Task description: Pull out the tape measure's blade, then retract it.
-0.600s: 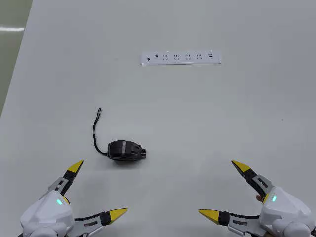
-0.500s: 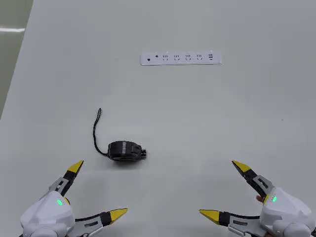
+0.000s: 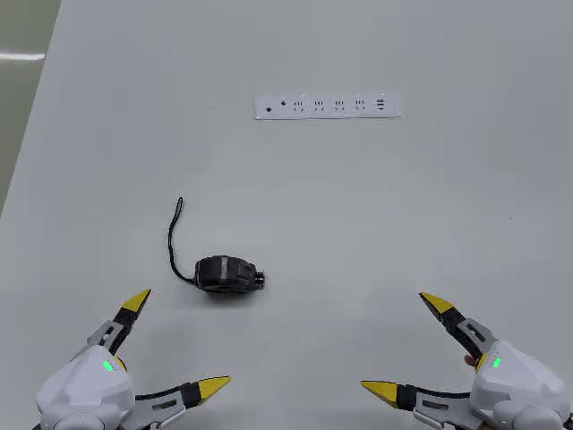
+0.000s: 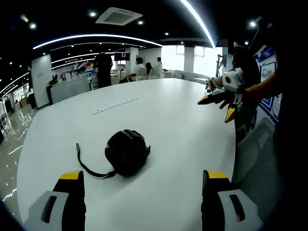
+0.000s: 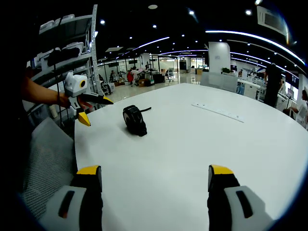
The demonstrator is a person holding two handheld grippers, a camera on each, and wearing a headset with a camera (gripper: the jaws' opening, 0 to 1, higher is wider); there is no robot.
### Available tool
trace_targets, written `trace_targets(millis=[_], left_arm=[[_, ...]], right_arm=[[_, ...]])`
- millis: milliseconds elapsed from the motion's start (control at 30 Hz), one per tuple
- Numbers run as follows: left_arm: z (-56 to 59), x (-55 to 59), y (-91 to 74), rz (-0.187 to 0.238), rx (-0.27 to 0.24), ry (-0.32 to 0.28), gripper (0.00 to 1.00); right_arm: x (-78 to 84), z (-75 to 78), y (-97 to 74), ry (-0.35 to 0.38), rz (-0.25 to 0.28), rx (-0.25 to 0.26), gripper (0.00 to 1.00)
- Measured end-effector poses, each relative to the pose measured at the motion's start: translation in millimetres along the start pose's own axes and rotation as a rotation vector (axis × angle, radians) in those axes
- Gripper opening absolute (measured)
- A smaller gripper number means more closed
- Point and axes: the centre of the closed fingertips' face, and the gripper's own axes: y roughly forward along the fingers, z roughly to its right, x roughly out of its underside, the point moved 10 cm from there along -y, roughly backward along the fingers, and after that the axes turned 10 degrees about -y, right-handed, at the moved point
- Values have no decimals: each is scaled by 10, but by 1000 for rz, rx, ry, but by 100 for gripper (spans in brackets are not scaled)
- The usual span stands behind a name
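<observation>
A black tape measure (image 3: 227,273) lies on the white table (image 3: 358,215), its black wrist strap (image 3: 173,235) curling away to the far left. It rests a short way ahead of my left gripper (image 3: 175,345), whose own view has the tape measure (image 4: 126,151) between the yellow-tipped jaws and beyond them. My left gripper (image 4: 143,182) is open and holds nothing. At the lower right, my right gripper (image 3: 407,348) also stands open and empty. The right gripper view (image 5: 154,174) shows the tape measure (image 5: 134,120) off to the left, with the left gripper (image 5: 84,107) beside it.
A white power strip (image 3: 327,106) lies flat at the far side of the table. The table's left edge (image 3: 27,116) runs along a green floor. In the gripper views, people and shelves stand in the room beyond the table.
</observation>
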Motion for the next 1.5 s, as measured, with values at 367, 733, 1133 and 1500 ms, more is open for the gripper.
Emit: trace_targets(millis=[367,733,1133,1500], left_arm=[[-6,-2,-3,-4,0,10,99],[-30,-14,12,-28,14,35,93],[-121,-72,50,-51,31,76,90],[-228,-144,132,-78,55,115,84]], right_arm=[[-3,9,8,-12,-4,-1,92],[-39,56,39,-50,-17,-29,90],[-90,148,127,-93,-28,-77,84],[-162,232,227,-134,-30,-119,78]])
